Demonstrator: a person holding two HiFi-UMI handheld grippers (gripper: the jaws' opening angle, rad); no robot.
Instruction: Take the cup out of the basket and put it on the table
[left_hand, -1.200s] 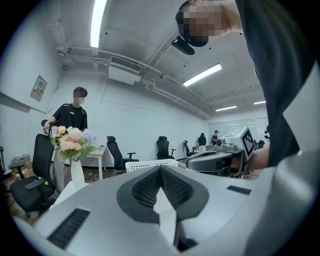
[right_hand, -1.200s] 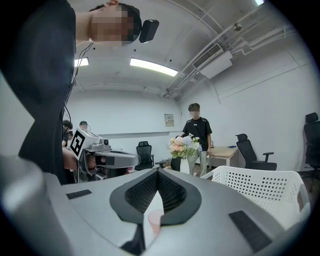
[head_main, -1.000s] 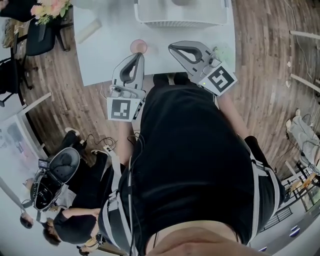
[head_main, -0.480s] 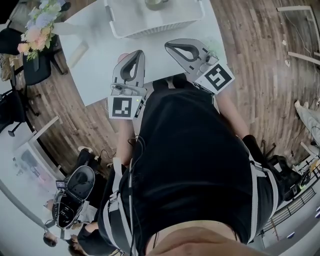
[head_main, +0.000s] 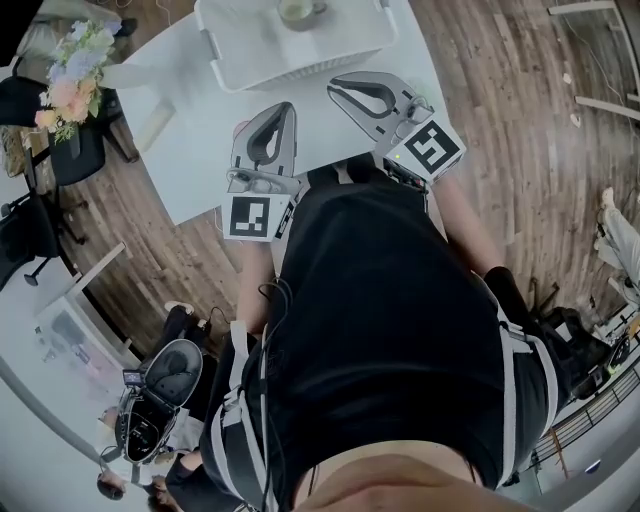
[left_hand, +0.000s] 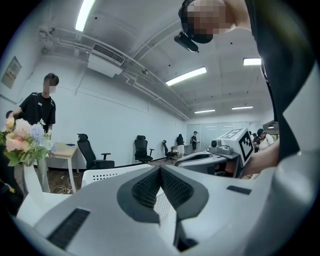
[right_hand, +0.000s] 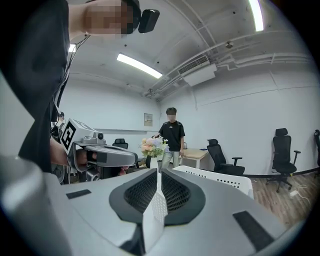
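The white basket (head_main: 262, 62) stands on the white table (head_main: 200, 150) at the top of the head view. A pale cup (head_main: 297, 12) sits inside it near the far rim. My left gripper (head_main: 283, 108) hovers over the table's near part, short of the basket, shut and empty. My right gripper (head_main: 335, 85) is beside it to the right, close to the basket's near wall, also shut and empty. In the left gripper view the shut jaws (left_hand: 160, 170) point past the basket's perforated rim (left_hand: 115, 174). The right gripper (right_hand: 159, 172) shows the same rim (right_hand: 220, 181).
A vase of flowers (head_main: 70, 85) stands at the table's far left corner. Office chairs (head_main: 60, 160) stand on the wood floor to the left. A person in black (right_hand: 171, 135) stands behind the flowers. A pale block (head_main: 155, 125) lies on the table's left part.
The head view has swung, so the table and basket have shifted down and left and the cup now shows. Both grippers stay shut, side by side near the table's front edge.
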